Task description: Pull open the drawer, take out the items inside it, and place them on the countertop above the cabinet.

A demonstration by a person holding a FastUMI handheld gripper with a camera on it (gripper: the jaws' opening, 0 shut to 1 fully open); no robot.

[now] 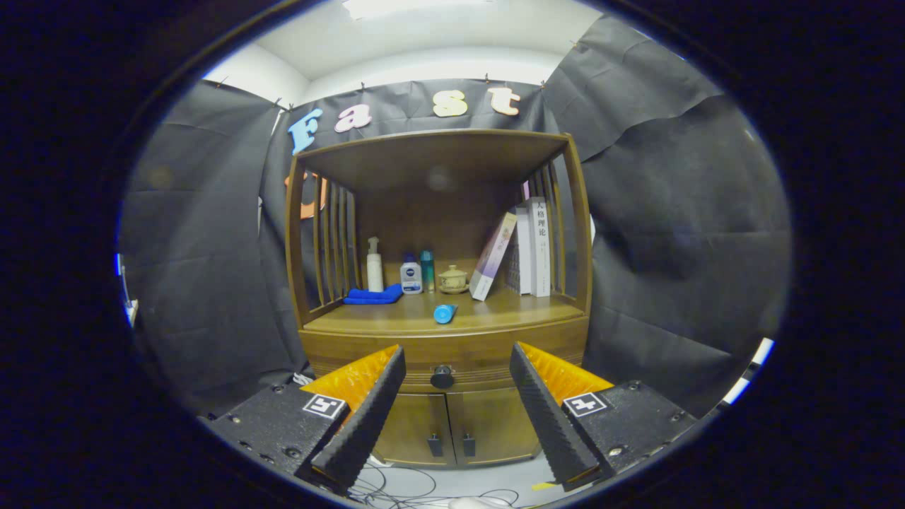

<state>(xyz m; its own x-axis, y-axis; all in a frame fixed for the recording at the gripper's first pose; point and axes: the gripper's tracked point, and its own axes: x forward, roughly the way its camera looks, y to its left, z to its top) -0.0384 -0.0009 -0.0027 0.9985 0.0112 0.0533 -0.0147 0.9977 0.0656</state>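
A wooden cabinet [438, 283] stands ahead of me against the black cloth wall. Its drawer [452, 360] is pushed in, with a dark round knob [442, 377] at its middle. The knob lies between my two fingers and some way beyond them. My gripper [456, 360] is open and holds nothing. The countertop [488, 314] above the drawer carries a small blue cylinder [445, 313] lying on its side near the front edge.
At the back of the countertop stand a folded blue cloth [373, 295], a white pump bottle [374, 266], two small bottles [411, 276], a lidded ceramic pot [453, 278] and several books [527, 247]. Two cupboard doors [452, 428] sit below the drawer. Cables [410, 488] lie on the floor.
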